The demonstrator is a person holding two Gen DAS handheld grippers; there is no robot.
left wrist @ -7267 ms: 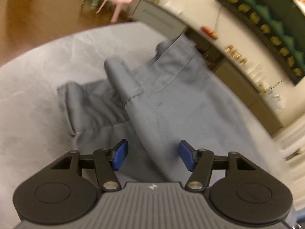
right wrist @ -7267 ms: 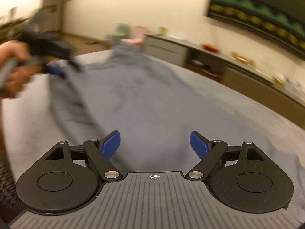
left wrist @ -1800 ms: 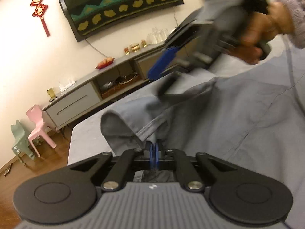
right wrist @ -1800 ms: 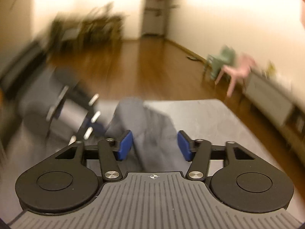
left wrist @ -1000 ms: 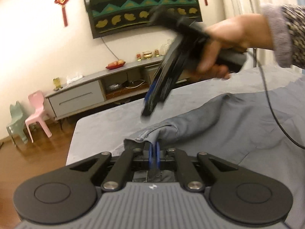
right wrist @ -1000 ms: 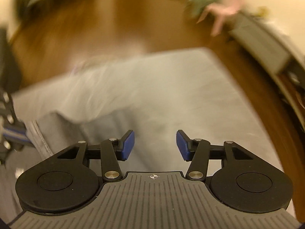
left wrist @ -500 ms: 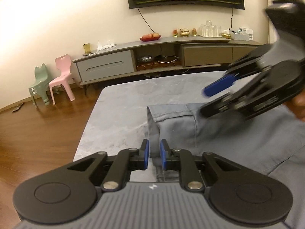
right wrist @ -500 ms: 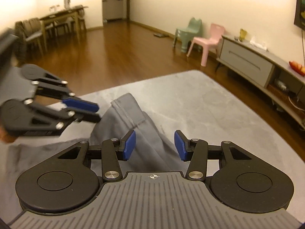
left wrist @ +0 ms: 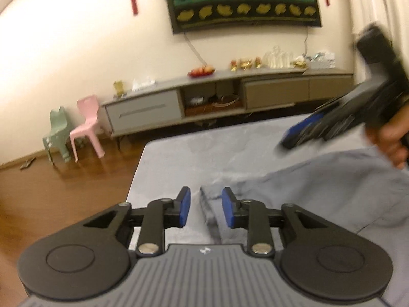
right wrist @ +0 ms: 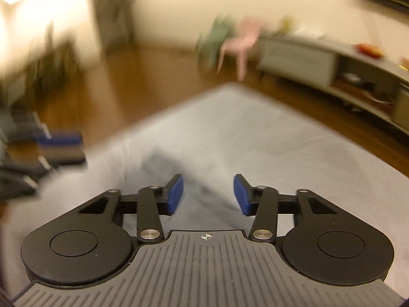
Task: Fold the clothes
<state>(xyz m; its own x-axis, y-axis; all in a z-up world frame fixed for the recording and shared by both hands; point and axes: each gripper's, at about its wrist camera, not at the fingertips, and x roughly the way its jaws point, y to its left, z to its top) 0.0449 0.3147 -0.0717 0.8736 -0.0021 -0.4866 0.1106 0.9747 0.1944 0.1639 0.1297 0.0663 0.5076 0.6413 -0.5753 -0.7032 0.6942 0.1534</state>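
A grey garment [left wrist: 319, 186] lies spread on the grey table [left wrist: 194, 153]. Its hemmed end [left wrist: 207, 204] lies between the blue pads of my left gripper [left wrist: 205, 206], which is open and holds nothing. In the left wrist view my right gripper [left wrist: 332, 128] hovers above the cloth at the right, blurred. In the right wrist view my right gripper [right wrist: 208, 194] is open and empty above the blurred garment end [right wrist: 173, 168]. The left gripper [right wrist: 38, 158] shows blurred at the left edge.
The table's far edge [left wrist: 230, 130] and left edge [left wrist: 135, 174] drop to a wooden floor [left wrist: 64, 192]. A low cabinet [left wrist: 217, 99] stands along the wall, with a pink chair [left wrist: 88, 125] and a green chair [left wrist: 57, 133] beside it.
My left gripper has opened and let go of the garment's end, which now lies on the table. My right gripper has lifted away to the right and stays open.
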